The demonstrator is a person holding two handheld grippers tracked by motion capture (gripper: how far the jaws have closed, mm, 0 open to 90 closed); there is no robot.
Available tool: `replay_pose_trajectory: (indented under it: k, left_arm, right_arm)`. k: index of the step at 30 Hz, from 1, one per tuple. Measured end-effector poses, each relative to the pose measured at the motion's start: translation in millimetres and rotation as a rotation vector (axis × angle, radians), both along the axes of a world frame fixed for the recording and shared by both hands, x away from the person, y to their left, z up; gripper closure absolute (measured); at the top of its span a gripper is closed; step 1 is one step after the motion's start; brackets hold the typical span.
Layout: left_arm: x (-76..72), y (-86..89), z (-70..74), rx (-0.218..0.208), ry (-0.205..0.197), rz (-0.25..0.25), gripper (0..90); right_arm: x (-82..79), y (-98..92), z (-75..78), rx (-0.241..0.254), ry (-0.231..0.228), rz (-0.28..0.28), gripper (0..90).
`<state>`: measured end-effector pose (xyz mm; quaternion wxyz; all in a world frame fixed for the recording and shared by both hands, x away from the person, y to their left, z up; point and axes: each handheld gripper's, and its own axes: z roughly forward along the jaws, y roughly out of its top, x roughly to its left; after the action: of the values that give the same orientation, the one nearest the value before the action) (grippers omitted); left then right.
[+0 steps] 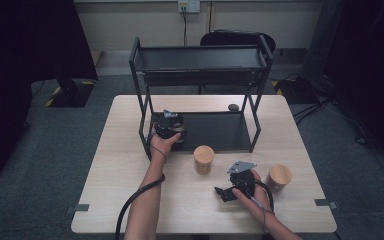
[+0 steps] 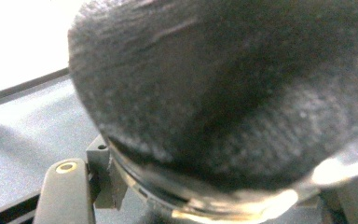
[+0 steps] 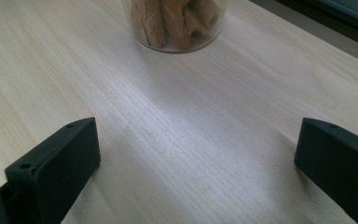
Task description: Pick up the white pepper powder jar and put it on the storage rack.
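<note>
Jar (image 2: pixel 223 107) with dark contents sat pinched between the jaws of the left gripper (image 1: pixel 168 126), held at the near-left corner of the black rack (image 1: pixel 200 65), just over the edge of its lower shelf (image 1: pixel 215 130). Left gripper view: glass wall and dark granular fill close to the lens, shelf surface beyond and to the left. Jar's long axis could not be judged with certainty; it looked roughly upright in the grip. Shelf lay directly far of the jar, so the likely next move was a short push farther in and a set-down, clearing the rack's near-left post (image 1: pixel 143 120). Right gripper (image 1: pixel 223 192) rested near the table's (image 1: pixel 130 165) near-right side, jaws spread, nothing between them. Wood-lidded jar (image 1: pixel 203 159) of brown sticks stood far-left of it; another lidded jar (image 1: pixel 279 177) stood to its right.
</note>
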<state>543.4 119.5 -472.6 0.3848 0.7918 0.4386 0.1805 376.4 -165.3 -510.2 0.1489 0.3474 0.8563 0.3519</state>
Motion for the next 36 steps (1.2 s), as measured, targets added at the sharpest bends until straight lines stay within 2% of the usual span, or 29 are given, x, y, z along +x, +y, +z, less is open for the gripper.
replay_pose_trajectory:
  k: [9, 19, 24, 25, 27, 28, 29, 36]
  left_arm:
    - [1.2, -2.1, -1.0, 0.01, -0.01, 0.0, 30.8]
    - [1.5, -1.3, -1.8, 0.002, -0.01, 0.006, 30.4]
    - [2.5, 0.3, -0.7, -0.021, 0.006, 0.011, 29.2]
    - [2.6, 0.8, -0.6, -0.031, 0.01, 0.021, 27.3]
    - [2.8, 1.4, -0.7, -0.04, 0.027, 0.037, 17.5]
    - [2.4, 2.0, -0.8, -0.042, 0.033, 0.044, 17.5]
    - [2.3, 2.4, -0.9, -0.04, 0.036, 0.047, 12.9]
    - [-0.2, 7.4, -2.0, -0.06, 0.047, 0.063, 5.1]
  right_arm:
    - [0.0, 0.0, 0.0, 0.0, 0.0, 0.0, 0.0]
    - [-0.1, 0.0, 0.0, 0.0, 0.0, 0.0, 0.0]
    - [-0.1, 0.0, 0.0, 0.0, 0.0, 0.0, 0.0]
    - [0.0, 0.0, 0.0, 0.0, 0.0, 0.0, 0.0]
    - [0.0, 0.0, 0.0, 0.0, 0.0, 0.0, 0.0]
    - [0.0, 0.0, 0.0, 0.0, 0.0, 0.0, 0.0]
    - [-0.1, 0.0, 0.0, 0.0, 0.0, 0.0, 0.0]
    - [-0.1, 0.0, 0.0, 0.0, 0.0, 0.0, 0.0]
